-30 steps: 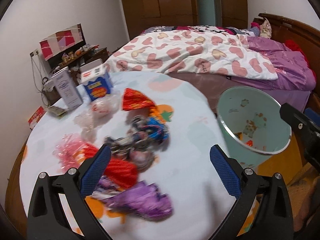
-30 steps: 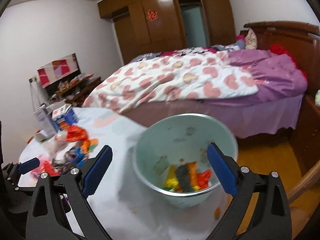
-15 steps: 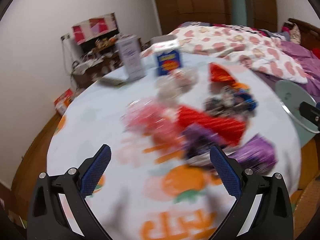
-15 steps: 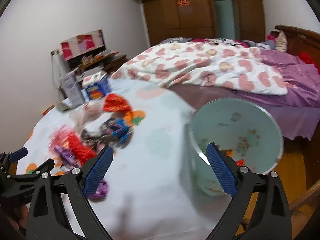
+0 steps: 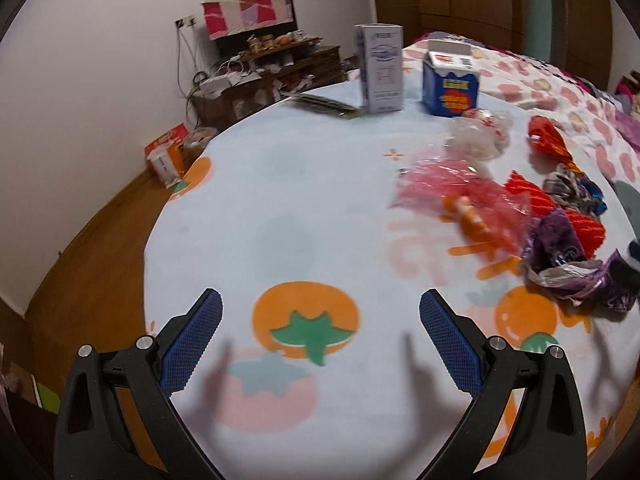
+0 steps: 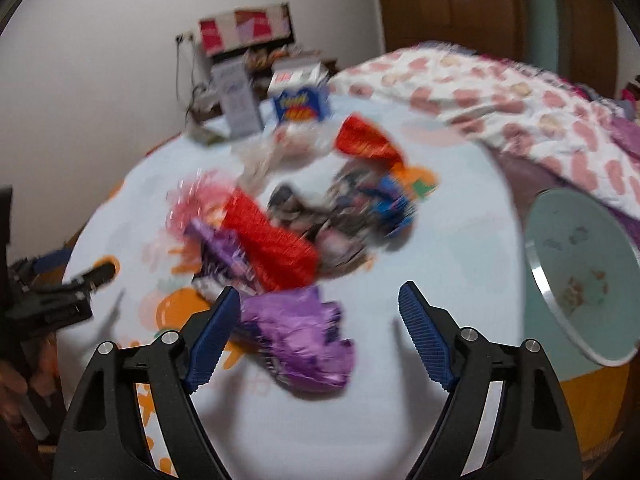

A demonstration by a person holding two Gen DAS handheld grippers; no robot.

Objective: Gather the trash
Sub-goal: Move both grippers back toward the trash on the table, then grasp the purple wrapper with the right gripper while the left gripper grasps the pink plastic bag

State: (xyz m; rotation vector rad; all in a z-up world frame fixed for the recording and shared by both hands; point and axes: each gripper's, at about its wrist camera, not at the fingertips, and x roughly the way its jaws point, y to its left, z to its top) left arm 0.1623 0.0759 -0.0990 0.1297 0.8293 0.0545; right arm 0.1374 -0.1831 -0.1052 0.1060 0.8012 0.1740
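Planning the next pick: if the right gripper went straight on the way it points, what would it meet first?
Probably the crumpled purple wrapper, lying on the tablecloth just ahead of the open right gripper; blur leaves depth uncertain.

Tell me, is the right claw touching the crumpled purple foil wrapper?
Cannot tell. In the blurred right wrist view the right claw stands open around the crumpled purple foil wrapper, its jaws just closing.
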